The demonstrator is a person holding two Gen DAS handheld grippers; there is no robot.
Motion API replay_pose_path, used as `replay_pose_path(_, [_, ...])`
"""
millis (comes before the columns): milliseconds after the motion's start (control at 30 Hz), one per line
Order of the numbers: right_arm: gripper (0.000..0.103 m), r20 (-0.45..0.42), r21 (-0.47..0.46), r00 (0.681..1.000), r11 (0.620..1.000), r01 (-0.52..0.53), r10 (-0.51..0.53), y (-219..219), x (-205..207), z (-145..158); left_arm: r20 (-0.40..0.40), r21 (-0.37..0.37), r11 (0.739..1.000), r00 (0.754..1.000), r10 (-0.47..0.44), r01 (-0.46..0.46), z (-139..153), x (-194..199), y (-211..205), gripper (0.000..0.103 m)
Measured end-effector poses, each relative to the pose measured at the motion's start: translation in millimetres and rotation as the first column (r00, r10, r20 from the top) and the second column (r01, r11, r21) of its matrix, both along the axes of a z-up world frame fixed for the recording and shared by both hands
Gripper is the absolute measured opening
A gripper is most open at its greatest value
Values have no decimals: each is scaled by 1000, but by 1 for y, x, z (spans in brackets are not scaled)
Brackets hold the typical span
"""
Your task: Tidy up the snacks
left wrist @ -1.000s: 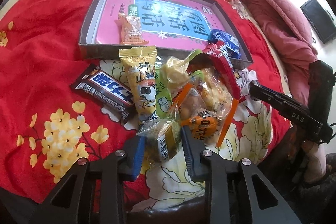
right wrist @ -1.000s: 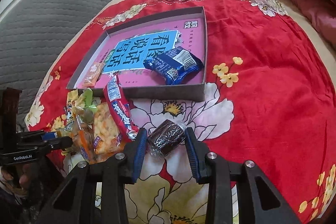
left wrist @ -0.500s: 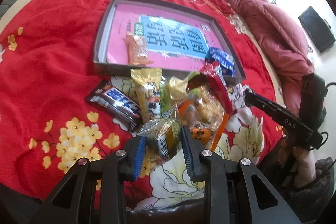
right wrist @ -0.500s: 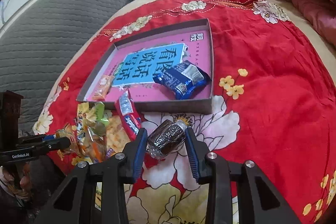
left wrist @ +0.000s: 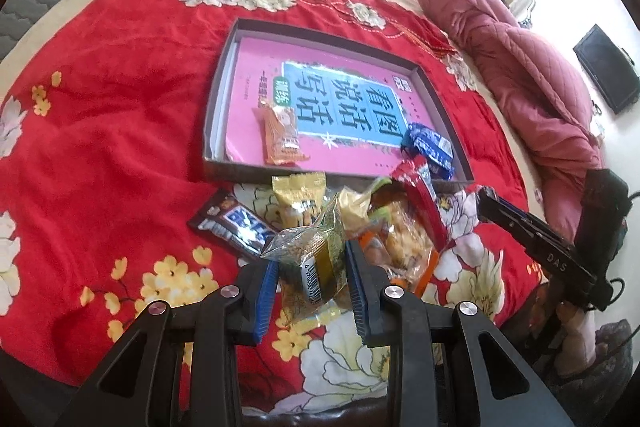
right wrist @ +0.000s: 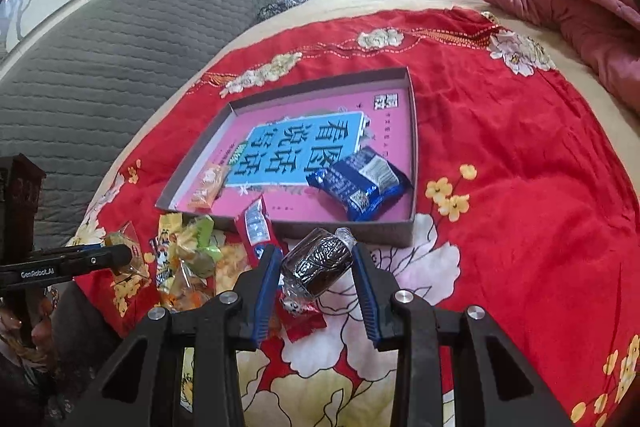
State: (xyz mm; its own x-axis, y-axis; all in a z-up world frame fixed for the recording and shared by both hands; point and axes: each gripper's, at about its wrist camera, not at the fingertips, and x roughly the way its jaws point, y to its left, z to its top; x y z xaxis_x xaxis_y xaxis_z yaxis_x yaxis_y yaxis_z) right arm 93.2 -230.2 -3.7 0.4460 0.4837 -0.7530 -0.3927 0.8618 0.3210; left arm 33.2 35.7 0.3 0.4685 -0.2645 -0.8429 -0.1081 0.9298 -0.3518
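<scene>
Left tool (left wrist: 310,281): closed on a clear-wrapped yellow snack (left wrist: 308,259), lifted above the snack pile (left wrist: 384,227).
Right tool (right wrist: 316,277): grips a dark round cake (right wrist: 318,263), just before the near edge of the tray (right wrist: 348,227).
Tray: on the bed's red cover (right wrist: 520,187), holding a blue packet (right wrist: 356,183) and an orange packet (left wrist: 280,137).

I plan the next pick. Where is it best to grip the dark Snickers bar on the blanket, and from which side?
Grip the Snickers bar across its narrow width at the middle, coming from above. It lies flat and long on the blanket, its left side bare; its right end reaches under the snack pile.
</scene>
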Motion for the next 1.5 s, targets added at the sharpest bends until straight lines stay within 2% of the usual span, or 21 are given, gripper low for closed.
replay_pose_path(633, [37,63,18,997,999,32,-34,-3,9,9,75,35,995,993,90,-92,12,32,23,34])
replay_pose_path(1200, [37,89,15,995,999,50,-51,-3,29,10,54,68,990,992,118,-121,-5,68,27,34])
replay_pose_path(1500, [37,103,2,994,999,46,-46,2,35,9,27,135,982,991,130,-132,-24,92,27,34])
